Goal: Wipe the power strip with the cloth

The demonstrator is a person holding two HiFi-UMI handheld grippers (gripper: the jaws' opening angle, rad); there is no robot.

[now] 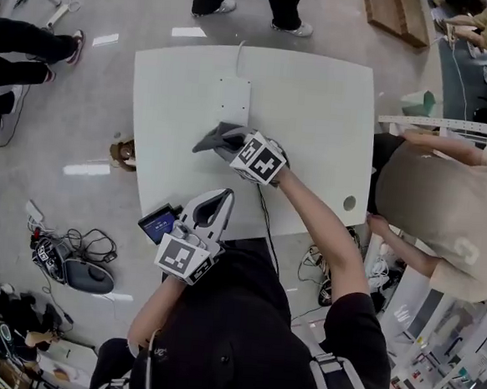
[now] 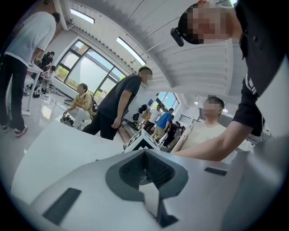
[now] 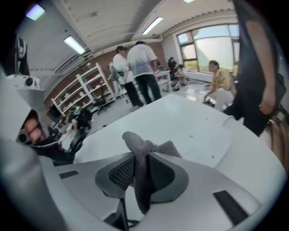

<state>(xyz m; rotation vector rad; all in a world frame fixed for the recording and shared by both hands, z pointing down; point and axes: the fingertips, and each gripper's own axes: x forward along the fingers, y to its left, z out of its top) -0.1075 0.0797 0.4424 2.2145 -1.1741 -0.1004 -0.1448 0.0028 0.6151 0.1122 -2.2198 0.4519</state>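
A white power strip (image 1: 233, 101) lies on the white table (image 1: 325, 112), its cord running to the far edge. Just in front of its near end, a grey cloth (image 1: 215, 136) hangs bunched from my right gripper (image 1: 233, 144), which is shut on it. In the right gripper view the cloth (image 3: 141, 167) is pinched between the pads, and the power strip (image 3: 250, 151) shows at the right. My left gripper (image 1: 220, 198) is low by the table's front edge, with its jaws together and nothing in them. Its own view shows the pads (image 2: 156, 169) meeting at the tips.
A small device with a blue screen (image 1: 158, 223) sits at the table's front left corner. A person in beige (image 1: 444, 205) stands close to the table's right side, and others stand beyond the far edge. Cables and gear (image 1: 75, 256) lie on the floor at left.
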